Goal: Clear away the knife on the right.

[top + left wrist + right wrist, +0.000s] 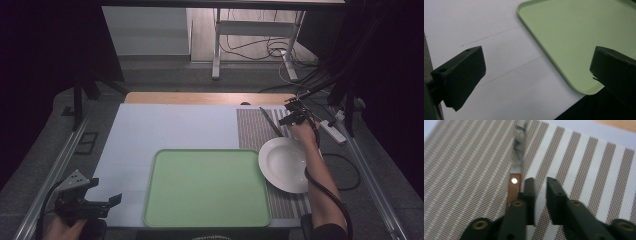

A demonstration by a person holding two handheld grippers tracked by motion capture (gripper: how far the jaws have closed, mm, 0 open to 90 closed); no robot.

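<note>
Knife (270, 121) lies on the striped mat (252, 131) at the far right of the table, blade slanting toward far-left, handle end by the right gripper (289, 114). In the right gripper view the knife (514, 185) shows a brown handle with a silver rivet and a marbled blade running away up the frame, lying along the seam where fine stripes meet broad stripes on the mat (584, 170). Right gripper (538, 182) sits just right of the handle, jaws parted by a narrow gap, nothing between them, only mat in the gap. Jaws not on the knife; whether the left jaw touches the handle edge, cannot tell.

White plate (285, 164) sits on the mat near side of the knife, apart from it, just right of the green tray (207, 187). The person's right forearm runs along the plate's right rim up to the gripper, cable trailing beside it.

Tray lies flat in the near middle of the white tabletop (165, 127), its right edge just beside the plate.

Left gripper (105, 202) is at the near-left corner of the table, well apart from the knife, pointing toward the tray. In the left gripper view its jaws stand wide apart, nothing between them, tray (574, 37) corner and tabletop (486, 30) ahead.
</note>
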